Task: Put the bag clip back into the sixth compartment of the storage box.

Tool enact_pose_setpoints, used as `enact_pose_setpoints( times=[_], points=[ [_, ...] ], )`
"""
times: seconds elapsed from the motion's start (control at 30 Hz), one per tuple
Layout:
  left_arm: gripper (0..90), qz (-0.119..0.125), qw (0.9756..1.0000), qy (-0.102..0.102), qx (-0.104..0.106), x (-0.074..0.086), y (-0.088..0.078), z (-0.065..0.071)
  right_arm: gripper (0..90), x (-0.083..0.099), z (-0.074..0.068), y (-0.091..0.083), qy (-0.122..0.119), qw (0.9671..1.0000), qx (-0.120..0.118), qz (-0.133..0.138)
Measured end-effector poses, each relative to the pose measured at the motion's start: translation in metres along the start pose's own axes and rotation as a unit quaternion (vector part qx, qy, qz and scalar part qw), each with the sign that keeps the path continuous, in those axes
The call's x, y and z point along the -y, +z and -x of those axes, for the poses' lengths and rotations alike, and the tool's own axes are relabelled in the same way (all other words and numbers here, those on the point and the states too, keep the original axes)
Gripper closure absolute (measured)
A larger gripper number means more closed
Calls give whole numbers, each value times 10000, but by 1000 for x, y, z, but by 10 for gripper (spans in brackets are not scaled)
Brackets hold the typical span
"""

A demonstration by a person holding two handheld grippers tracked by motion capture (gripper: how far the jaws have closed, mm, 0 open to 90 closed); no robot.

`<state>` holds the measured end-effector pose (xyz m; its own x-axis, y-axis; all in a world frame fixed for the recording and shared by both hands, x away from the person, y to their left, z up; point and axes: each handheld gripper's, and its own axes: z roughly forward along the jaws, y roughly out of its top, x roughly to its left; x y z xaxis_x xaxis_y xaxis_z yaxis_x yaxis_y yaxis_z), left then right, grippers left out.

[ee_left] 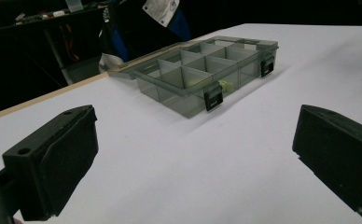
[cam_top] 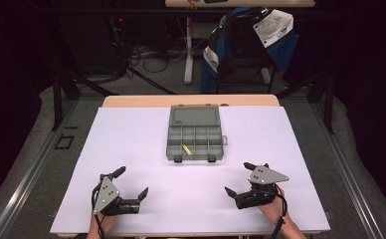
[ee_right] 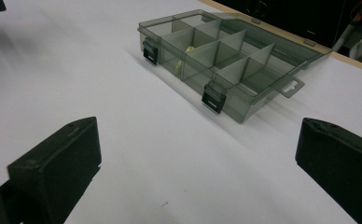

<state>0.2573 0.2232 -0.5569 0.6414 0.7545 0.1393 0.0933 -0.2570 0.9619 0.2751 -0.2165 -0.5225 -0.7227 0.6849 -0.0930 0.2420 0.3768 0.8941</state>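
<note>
Organizer box [cam_top: 195, 140] sits mid-table on the white sheet [cam_top: 131, 149], lid flipped open and lying flat toward the far edge at 12 o'clock. Grey see-through plastic, divided into small compartments, two black latches [cam_top: 178, 158] on the near wall facing the person. A small yellow piece [cam_top: 186, 149] lies in a near-row compartment, second from the left in the high view, angled roughly 11-to-5.

Left gripper [cam_top: 130, 185] rests at the near left of the table, jaws spread wide, nothing between them. Box lies at about 1 o'clock from it, well apart. In the left gripper view the box [ee_left: 202, 70] runs diagonally away, with the yellow piece [ee_left: 226, 85] just behind the nearer latch.

Right gripper [cam_top: 237, 178] rests at the near right, jaws also spread wide and empty. Box lies at about 11 o'clock from it, well apart. In the right gripper view the box [ee_right: 226, 60] shows its hang tab [ee_right: 291, 87] on the right end.

Both are roughly equally far from the box; the yellow piece sits left of box centre, so the left gripper looks slightly nearer to it. Box long axis runs 9-to-3 across the table, the hinge side far, the latch side near. Likely next move: reach forward and inward toward the near wall or the yellow piece's compartment, coming in from above because of the dividers.
</note>
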Motion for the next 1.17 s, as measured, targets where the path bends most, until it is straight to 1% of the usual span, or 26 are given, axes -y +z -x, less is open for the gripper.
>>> enact_pose_setpoints(
  times=[0.2, 0.3, 0.43, 0.47, 0.6, 0.63, 0.73, 0.83, 0.9, 1.0, 1.17],
  points=[
    [1, -2, 10000, -29, 8, 0, 1, 0, 0, 13, 1, -4, -123, 9999, 32, 39],
    [1, -12, 10000, -12, 22, 0, 1, 1, 0, 21, 2, -7, -145, 9998, 76, 128],
    [1, -23, 10000, 1, 33, 0, 2, 1, 1, 26, 3, -9, -166, 9995, 107, 238],
    [1, -23, 10000, 3, 36, 0, 2, 1, 0, 31, 3, -9, -203, 9993, 118, 284],
    [1, -19, 10000, -5, 43, 0, 2, 1, 0, 36, 4, -9, -229, 9992, 137, 288],
    [1, -17, 10000, -7, 52, 0, 1, 1, 1, 39, 5, -10, -237, 9989, 163, 363],
    [1, -20, 10000, -8, 61, 0, 1, 1, 1, 40, 4, -11, -308, 9986, 218, 367],
    [1, -17, 10000, -4, 60, 0, 1, 1, 0, 42, 4, -12, -363, 9980, 261, 445],
    [1, -15, 10000, -24, 45, 0, 0, 1, 0, 43, 4, -14, -334, 9977, 289, 518],
    [1, -13, 10000, -20, 39, 0, 0, 1, 1, 44, 4, -15, -337, 9976, 325, 508],
    [1, -19, 10000, 7, 41, 0, 0, 1, 0, 42, 4, -14, -328, 9982, 224, 459]
  ],
)
